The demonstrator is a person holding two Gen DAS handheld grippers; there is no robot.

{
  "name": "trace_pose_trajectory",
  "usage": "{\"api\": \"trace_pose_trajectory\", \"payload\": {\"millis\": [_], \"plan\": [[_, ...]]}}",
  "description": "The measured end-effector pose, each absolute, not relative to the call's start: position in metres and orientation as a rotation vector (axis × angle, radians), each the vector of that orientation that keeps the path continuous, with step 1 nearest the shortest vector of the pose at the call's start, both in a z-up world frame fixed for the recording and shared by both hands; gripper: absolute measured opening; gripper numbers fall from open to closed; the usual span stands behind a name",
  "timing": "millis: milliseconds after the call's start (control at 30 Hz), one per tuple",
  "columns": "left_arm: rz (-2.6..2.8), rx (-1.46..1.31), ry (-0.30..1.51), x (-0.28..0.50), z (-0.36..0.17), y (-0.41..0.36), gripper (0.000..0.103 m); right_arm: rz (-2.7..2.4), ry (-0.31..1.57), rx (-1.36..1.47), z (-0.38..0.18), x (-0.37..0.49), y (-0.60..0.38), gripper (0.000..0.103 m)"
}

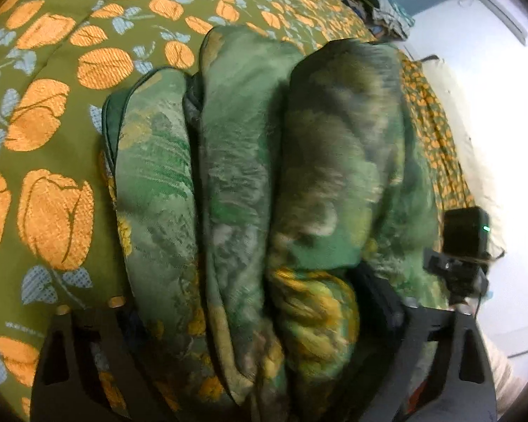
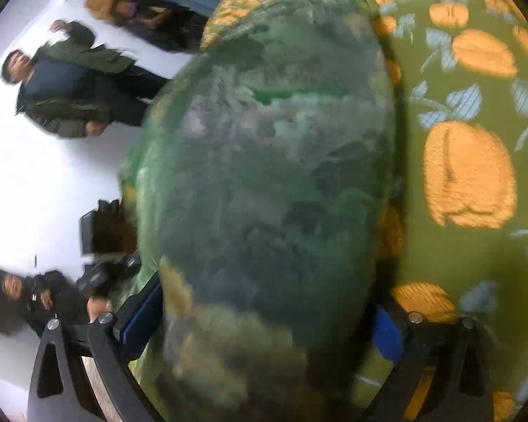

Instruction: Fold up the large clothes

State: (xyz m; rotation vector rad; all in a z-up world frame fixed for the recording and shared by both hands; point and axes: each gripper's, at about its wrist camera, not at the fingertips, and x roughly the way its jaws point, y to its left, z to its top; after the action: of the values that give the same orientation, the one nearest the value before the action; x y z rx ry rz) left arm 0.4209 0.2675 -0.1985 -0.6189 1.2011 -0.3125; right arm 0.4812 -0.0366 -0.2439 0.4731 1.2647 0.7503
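The green patterned garment (image 1: 264,183) lies bunched in thick rolled folds on a bed covered by an olive bedspread (image 1: 52,112) printed with orange tulips. In the left wrist view the garment fills the centre of the frame from 12 o'clock down to 6 o'clock, and its lower end runs down between the two black fingers of the left gripper (image 1: 264,337). The fingers stand wide apart at 7 o'clock and 5 o'clock with the bulk of the cloth between them; whether they press on the cloth cannot be told. At 4 o'clock, just beside the garment, a black camera unit (image 1: 466,232) with a small green light sits on a mount. At 1 o'clock, well apart, a heap of mixed clothes (image 1: 387,10) lies past the far edge of the bed. In the right wrist view, which is blurred, the same garment (image 2: 264,193) rises from 6 o'clock to 12 o'clock and hides most of the scene ahead. The right gripper (image 2: 260,337) has its fingers spread at 7 o'clock and 5 o'clock, blue pads (image 2: 387,334) on the inner faces, with the cloth lying between them; contact cannot be confirmed. The bedspread (image 2: 475,176) occupies 3 o'clock. A person in a green jacket (image 2: 70,84) stands at 10 o'clock, and a second person in dark clothing (image 2: 35,295) appears at 8 o'clock, both on a pale floor.
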Motion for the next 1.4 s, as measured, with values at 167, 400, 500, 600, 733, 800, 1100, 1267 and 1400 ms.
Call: {"api": "trace_pose_trajectory", "payload": {"millis": [167,400,500,600,733,800,1100,1267,1400], "plan": [[-0.397,-0.615,1.109,0.405,-0.153,0.256,0.055,0.830,1.065,0.233,-0.175,0.451,-0.027,0.072],[-0.474,-0.600,0.979,0.463,-0.095,0.223,0.055,0.922,0.878,0.304,-0.115,0.492,-0.059,0.072],[-0.475,-0.582,0.961,0.517,-0.085,0.206,0.055,0.908,0.840,0.304,-0.107,0.536,-0.066,0.072],[-0.478,-0.571,0.947,0.565,-0.084,0.189,0.055,0.899,0.823,0.332,-0.107,0.578,-0.087,0.072],[-0.409,-0.503,0.981,0.612,-0.123,0.172,0.083,0.846,0.923,0.390,-0.139,0.642,-0.116,0.087],[-0.347,-0.489,1.071,0.626,-0.164,0.165,0.087,0.713,1.071,0.422,-0.183,0.675,-0.129,0.101],[-0.364,-0.458,0.948,0.557,-0.127,0.185,0.093,0.605,0.914,0.379,-0.156,0.636,-0.183,0.103],[-0.195,-0.173,0.815,0.486,-0.082,0.153,0.102,0.497,0.703,-0.009,-0.094,0.556,-0.168,0.103],[-0.065,-0.063,0.743,0.429,-0.084,0.112,0.103,0.389,0.701,-0.168,-0.099,0.503,-0.157,0.103]]}}
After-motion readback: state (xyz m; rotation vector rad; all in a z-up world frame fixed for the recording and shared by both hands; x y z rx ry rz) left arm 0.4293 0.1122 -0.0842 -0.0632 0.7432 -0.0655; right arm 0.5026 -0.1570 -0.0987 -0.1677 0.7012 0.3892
